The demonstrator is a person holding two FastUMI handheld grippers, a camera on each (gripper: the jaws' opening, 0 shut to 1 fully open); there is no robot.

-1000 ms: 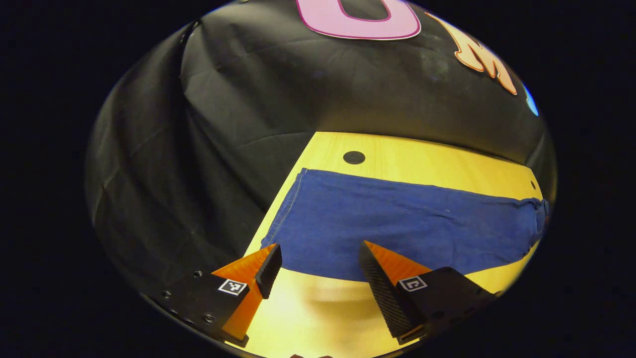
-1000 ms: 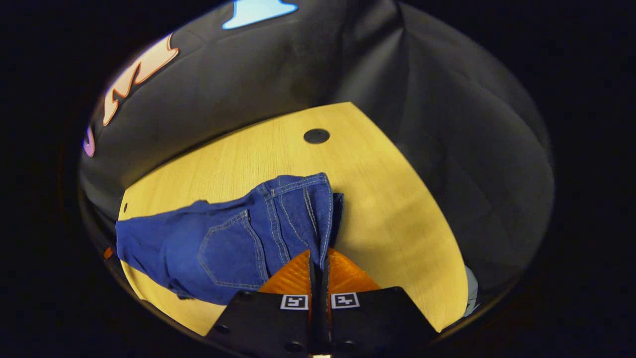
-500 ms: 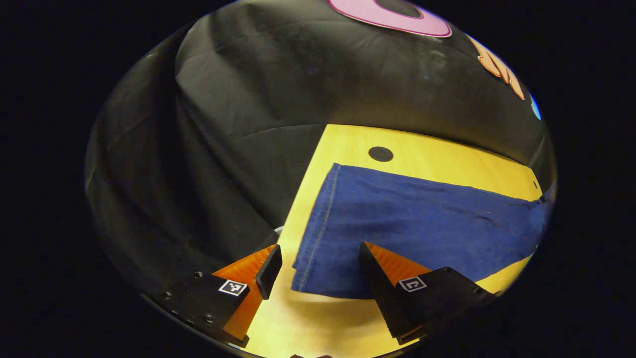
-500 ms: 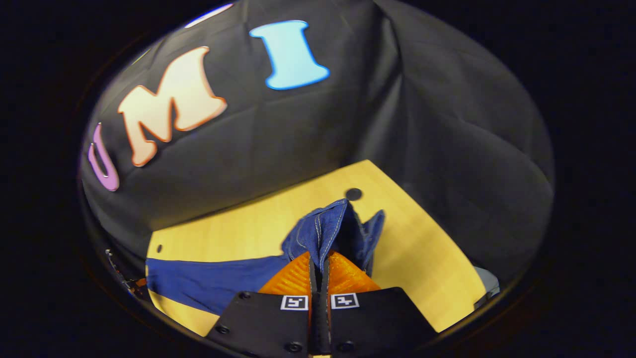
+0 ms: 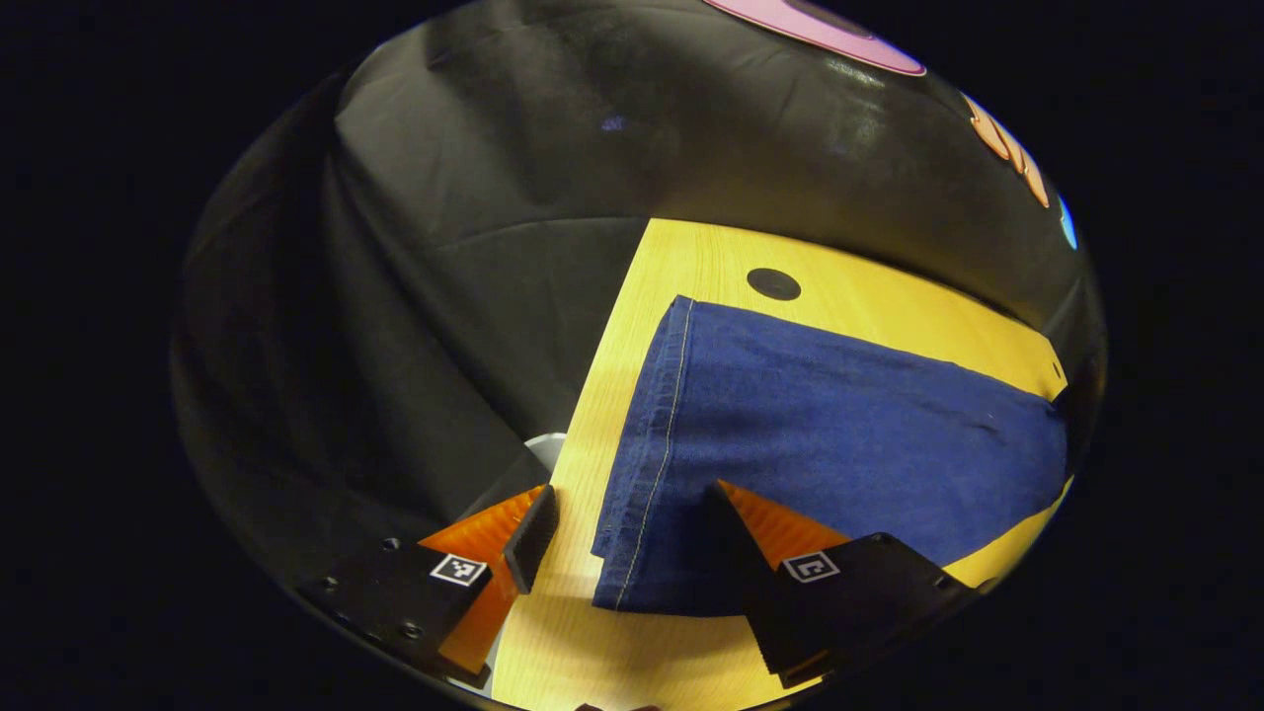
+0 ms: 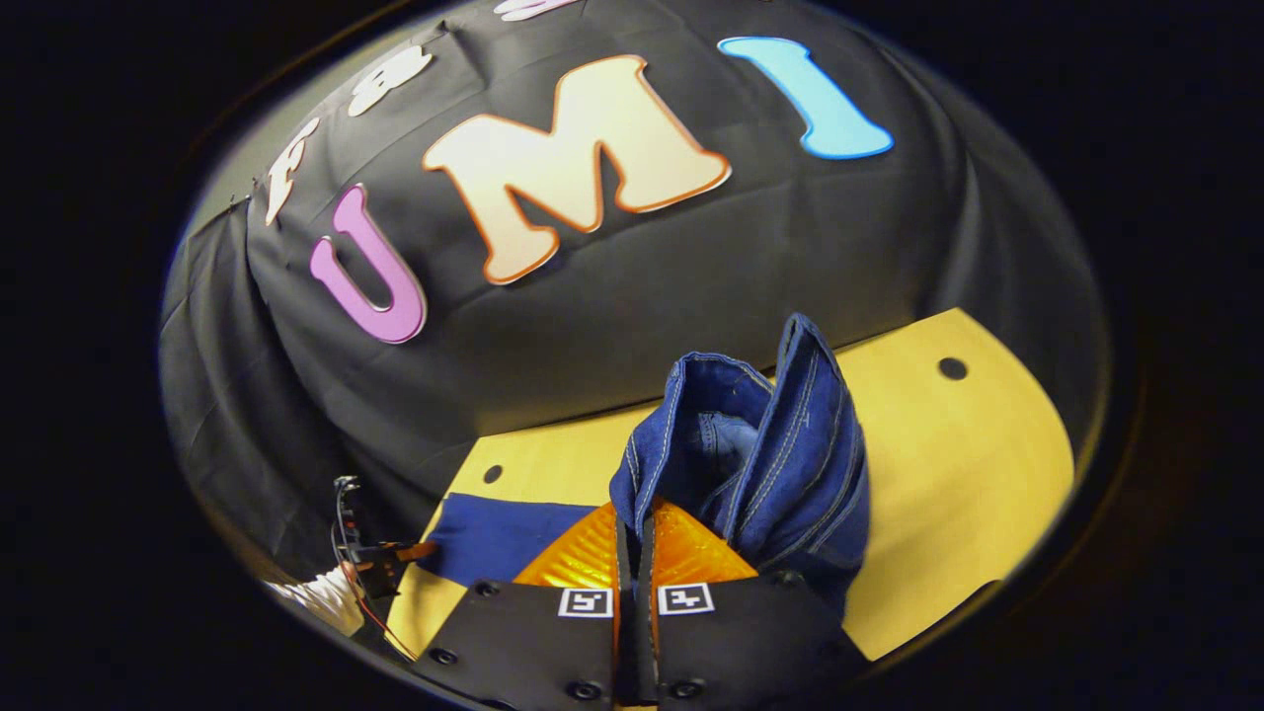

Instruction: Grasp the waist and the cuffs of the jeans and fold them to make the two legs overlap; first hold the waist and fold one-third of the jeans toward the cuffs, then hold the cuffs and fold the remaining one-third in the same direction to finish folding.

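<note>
The blue jeans [image 5: 839, 425] lie with legs overlapped on the yellow table [image 5: 711, 257]. Their stitched cuffs [image 5: 647, 444] face the table's left end. My left gripper [image 5: 632, 528] is open low over the near cuff corner; the hem runs between its fingers, and one finger [image 5: 736, 533] stands over the cloth. My right gripper [image 6: 632, 513] is shut on the waist [image 6: 760, 444], which is lifted off the table [image 6: 968, 464] and bunched upright above the fingers. The flat leg part [image 6: 494, 538] stretches away to the left gripper [image 6: 380, 563] in the right gripper view.
Dark round holes [image 5: 773, 283] [image 6: 952, 368] mark the table's far corners. The table's left edge [image 5: 583, 415] drops off beside the cuffs, with a grey patch [image 5: 543, 449] below it. Black cloth walls close in behind. A pale sleeve [image 6: 316, 592] shows by the left gripper.
My right gripper has raised the waist off the table and swung it toward the cuffs. My left gripper, still open, has moved in over the near cuff corner.
</note>
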